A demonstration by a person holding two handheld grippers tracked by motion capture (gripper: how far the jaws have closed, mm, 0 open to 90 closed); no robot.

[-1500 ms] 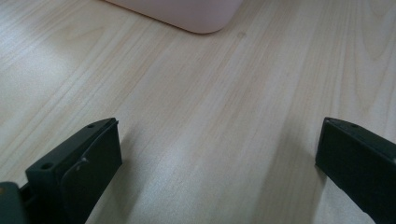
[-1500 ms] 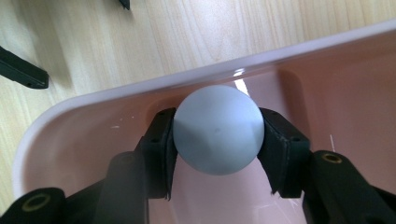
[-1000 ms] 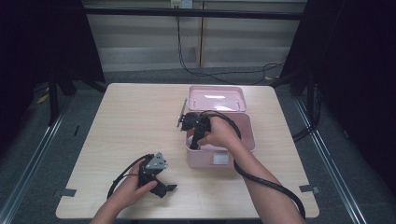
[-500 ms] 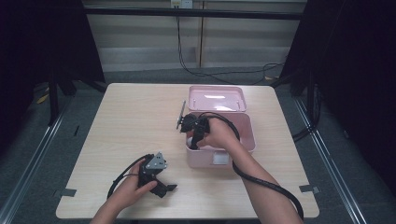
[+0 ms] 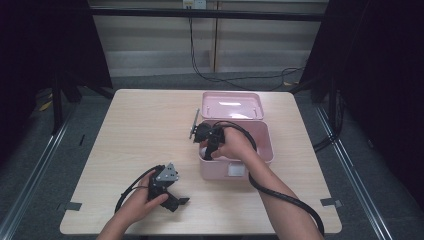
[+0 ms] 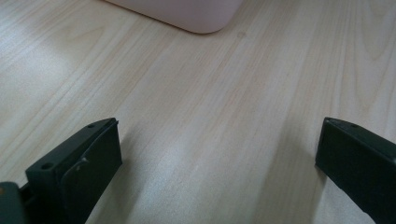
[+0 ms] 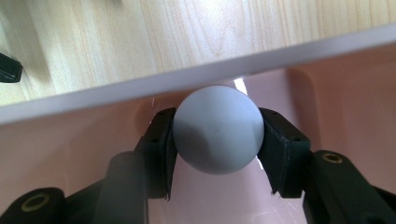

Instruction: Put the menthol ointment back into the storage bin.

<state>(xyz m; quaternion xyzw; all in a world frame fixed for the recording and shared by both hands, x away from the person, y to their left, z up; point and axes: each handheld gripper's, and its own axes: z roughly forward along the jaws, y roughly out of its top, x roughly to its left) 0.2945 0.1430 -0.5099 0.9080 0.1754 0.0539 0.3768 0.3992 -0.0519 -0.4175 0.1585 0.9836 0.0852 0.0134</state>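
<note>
A pink box (image 5: 235,170) stands open at the table's middle right, its lid (image 5: 232,105) tipped back behind it. My right gripper (image 5: 208,150) dips into the box's left end. In the right gripper view its jaws (image 7: 217,140) are shut on a pale grey ball (image 7: 217,135), held inside the box just below the rim (image 7: 187,79). My left gripper (image 5: 179,202) rests on the table near the front edge, left of the box. The left gripper view shows it (image 6: 217,154) open wide over bare wood, nothing between the fingers, with a corner of the pink box (image 6: 187,14) ahead.
The light wooden table (image 5: 135,135) has wide free room on its left half and behind my left hand. A black cable (image 5: 285,197) trails from my right gripper along the forearm. Dark floor and metal rails surround the table.
</note>
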